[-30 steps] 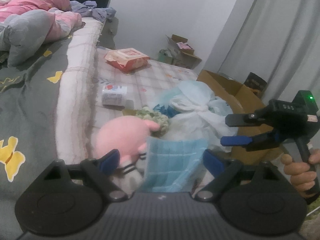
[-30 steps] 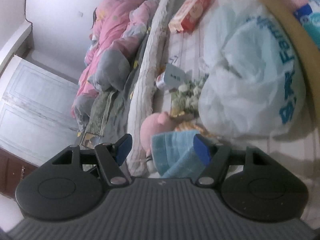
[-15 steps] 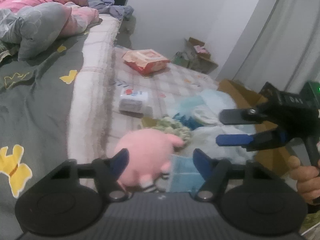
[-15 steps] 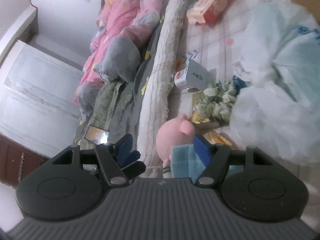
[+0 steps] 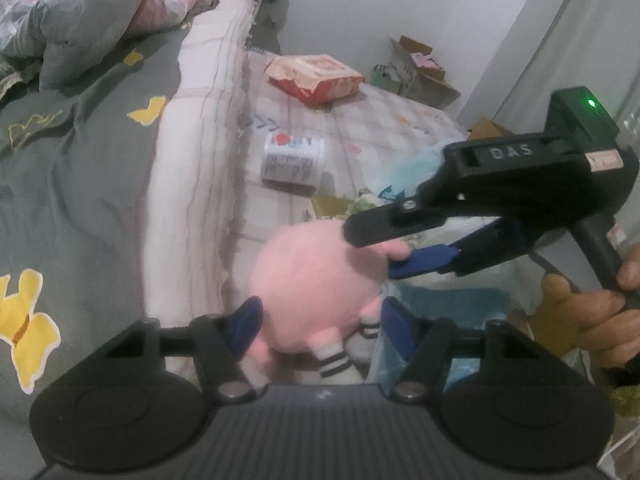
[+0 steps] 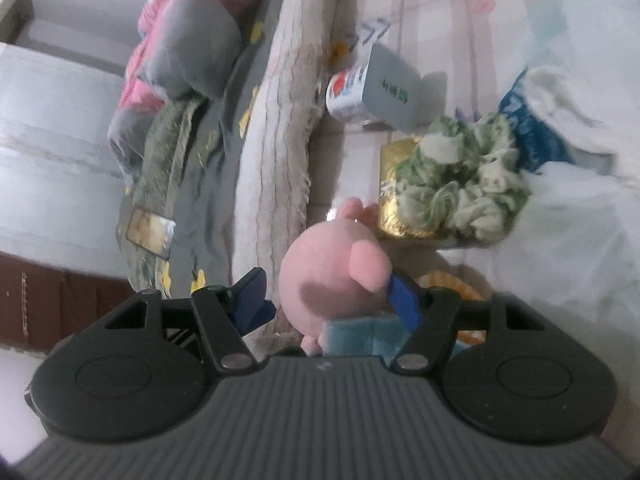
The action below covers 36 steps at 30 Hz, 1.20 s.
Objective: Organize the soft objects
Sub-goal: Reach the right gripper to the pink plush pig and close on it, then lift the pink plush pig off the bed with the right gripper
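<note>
Holding a claw in each hand, you are working over a pink plush toy (image 5: 316, 280) on a bed. It is lying on the pale checked sheet (image 5: 360, 128), just beside the rolled edge of a grey quilt (image 5: 80, 160) printed with yellow shapes. The toy is round, fuzzy and soft, with small stubby ears and black-and-white striped socks on its feet.

Your left claw (image 5: 320, 324) is standing wide, its blue pads on either side of the toy's lower body. Your right claw (image 6: 328, 292) is also spread wide around the toy's head, one blue pad touching an ear. From the left camera, the right claw's black housing is showing the raised letters "DAS" and a green light.

A folded blue towel (image 5: 452, 300) is lying just beside the toy. Near it are sitting a crinkly green-and-white scrunchie (image 6: 460, 184), a small white printed packet (image 5: 292, 160), a red-and-orange wrapped pack (image 5: 316, 76) and a thin white plastic bag (image 6: 568, 220). Their print is too blurred to read.
</note>
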Tool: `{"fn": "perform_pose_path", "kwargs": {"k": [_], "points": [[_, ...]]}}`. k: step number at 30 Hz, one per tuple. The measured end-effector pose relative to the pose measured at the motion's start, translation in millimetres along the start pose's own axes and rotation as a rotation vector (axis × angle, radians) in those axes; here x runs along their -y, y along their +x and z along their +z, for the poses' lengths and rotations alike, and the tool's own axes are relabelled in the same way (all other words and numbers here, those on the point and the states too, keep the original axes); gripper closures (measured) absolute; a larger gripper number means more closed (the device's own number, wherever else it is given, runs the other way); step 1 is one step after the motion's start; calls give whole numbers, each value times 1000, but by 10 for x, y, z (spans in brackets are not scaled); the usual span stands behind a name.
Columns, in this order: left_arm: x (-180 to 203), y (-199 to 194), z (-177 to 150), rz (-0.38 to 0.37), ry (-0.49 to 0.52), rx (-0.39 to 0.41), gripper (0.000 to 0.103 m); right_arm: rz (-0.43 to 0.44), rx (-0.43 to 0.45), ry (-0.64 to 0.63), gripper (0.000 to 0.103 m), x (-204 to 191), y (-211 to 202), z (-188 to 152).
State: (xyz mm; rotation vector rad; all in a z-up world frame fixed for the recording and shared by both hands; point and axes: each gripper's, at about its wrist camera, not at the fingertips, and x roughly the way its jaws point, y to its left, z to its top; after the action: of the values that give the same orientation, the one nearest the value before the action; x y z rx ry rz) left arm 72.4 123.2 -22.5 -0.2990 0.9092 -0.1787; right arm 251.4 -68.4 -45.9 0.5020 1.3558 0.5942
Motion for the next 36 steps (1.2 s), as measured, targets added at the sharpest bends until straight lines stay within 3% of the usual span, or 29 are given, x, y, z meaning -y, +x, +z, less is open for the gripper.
{"fn": "perform_pose_path", "kwargs": {"k": [9, 12, 20, 24, 32, 36], "points": [[39, 31, 5, 29, -11, 2, 39, -5, -70, 9, 37, 0, 239, 59], [48, -33, 29, 36, -12, 26, 39, 8, -60, -3, 47, -12, 207, 21], [222, -268, 147, -35, 39, 112, 39, 112, 0, -63, 76, -246, 21, -1], [234, -290, 85, -29, 41, 112, 39, 87, 19, -96, 77, -326, -36, -1], [-27, -378, -64, -27, -10, 84, 39, 137, -61, -48, 74, -159, -51, -114], [-108, -377, -37, -8, -24, 90, 39, 131, 0, -5, 64, -54, -187, -36]]}}
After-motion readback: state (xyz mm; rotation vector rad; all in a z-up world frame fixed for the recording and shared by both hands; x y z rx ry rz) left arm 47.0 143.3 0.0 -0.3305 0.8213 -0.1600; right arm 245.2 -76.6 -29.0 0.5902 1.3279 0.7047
